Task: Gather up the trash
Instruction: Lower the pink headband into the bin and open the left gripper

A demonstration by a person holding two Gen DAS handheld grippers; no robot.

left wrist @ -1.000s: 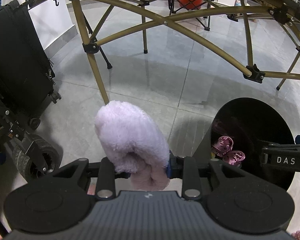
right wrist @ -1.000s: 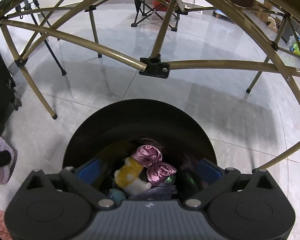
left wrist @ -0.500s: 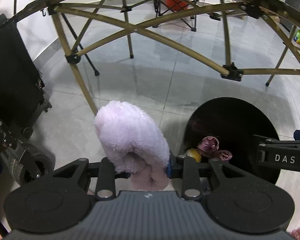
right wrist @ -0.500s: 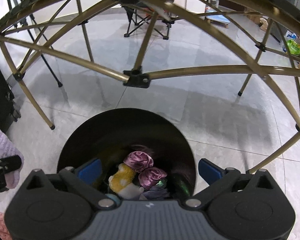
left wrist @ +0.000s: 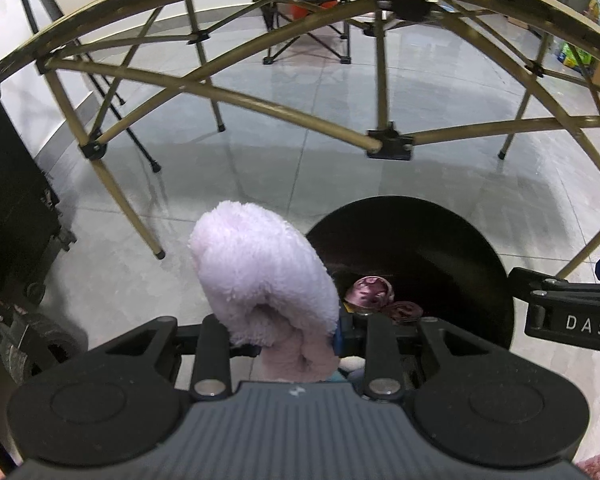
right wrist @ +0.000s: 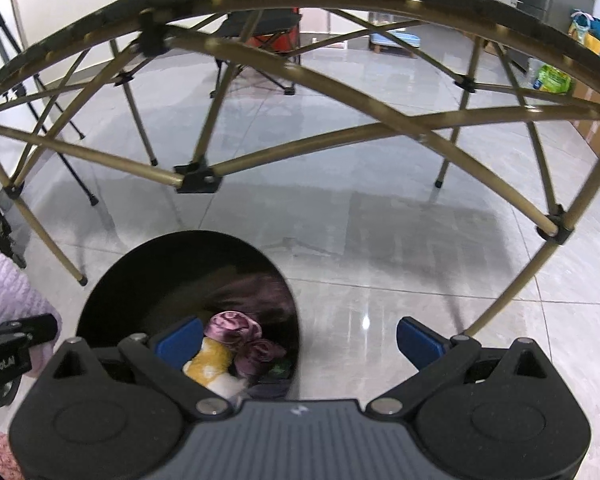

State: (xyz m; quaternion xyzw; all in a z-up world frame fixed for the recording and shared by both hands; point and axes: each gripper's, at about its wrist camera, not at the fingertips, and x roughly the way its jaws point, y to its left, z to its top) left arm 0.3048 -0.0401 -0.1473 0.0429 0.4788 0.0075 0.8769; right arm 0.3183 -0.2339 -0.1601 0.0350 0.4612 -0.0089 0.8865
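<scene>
We see a glossy grey tiled floor (right wrist: pixel 380 248) spreading across both views, with a folding table frame (left wrist: pixel 284 114) of gold-coloured metal tubes and black joints arching over it. Far behind the frame stands a folding camp chair (right wrist: pixel 260 40) with a black and red seat. At the left edge of the left wrist view is a tall black case (left wrist: pixel 8 200) on small wheels.

On the floor sits a round black trash bin (left wrist: pixel 440 248), open at the top. Inside it we make out a shiny purple fabric piece (right wrist: pixel 232 326), crumpled into two folds, lying against a yellow and white soft item (right wrist: pixel 212 364); other dark bits lie beneath, too dim to name.

Our left gripper (left wrist: pixel 296 336) is clamped on a fluffy lilac cloth (left wrist: pixel 260 272), a thick folded bundle that stands up between the fingers and bulges above them. In the left wrist view the cloth overlaps the left rim of the bin; we cannot tell how high above the rim it is. In the right wrist view the same lilac cloth (right wrist: pixel 4 288) shows at the far left, just beside the bin.

Our right gripper (right wrist: pixel 300 340) is spread wide and holds nothing. Its left blue pad sits over the bin's opening, while the right blue pad (right wrist: pixel 418 342) sits over bare floor. In the left wrist view, one black finger (left wrist: pixel 572 312) of the right gripper reaches in from the right edge, marked with the letters DAS.
</scene>
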